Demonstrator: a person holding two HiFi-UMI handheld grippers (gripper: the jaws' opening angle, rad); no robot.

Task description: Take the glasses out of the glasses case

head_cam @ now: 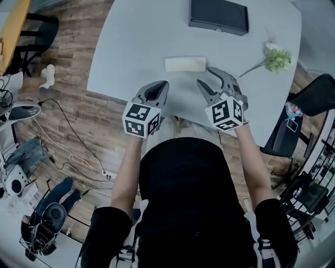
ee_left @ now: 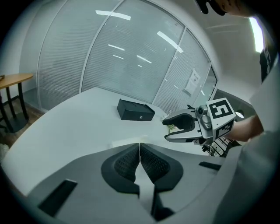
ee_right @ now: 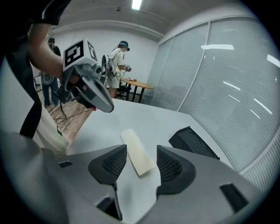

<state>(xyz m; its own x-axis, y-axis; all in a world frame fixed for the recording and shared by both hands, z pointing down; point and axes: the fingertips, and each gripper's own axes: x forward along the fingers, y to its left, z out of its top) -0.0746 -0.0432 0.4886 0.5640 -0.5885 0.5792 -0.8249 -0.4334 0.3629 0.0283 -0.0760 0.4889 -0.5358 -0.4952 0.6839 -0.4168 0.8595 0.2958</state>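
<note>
Hovering over the table [head_cam: 136, 47], my left gripper [head_cam: 161, 86] is clenched empty; my right gripper [head_cam: 205, 76] gapes, released, toward the glasses case [head_cam: 185, 64].

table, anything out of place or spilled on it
Nothing spilled or damaged. The case lies flat on the table, the box at its far edge. Only a flower sprig lies loose at the right.

Left gripper [ee_left: 140, 148] fingers [ee_left: 127, 164] pressed together; black box [ee_left: 136, 110] on table [ee_left: 65, 127].

A pale table [head_cam: 136, 47] stands on wood-plank floor [head_cam: 68, 63], beside blind-covered glass walls [ee_left: 131, 57] under ceiling striplights [ee_right: 137, 4].
</note>
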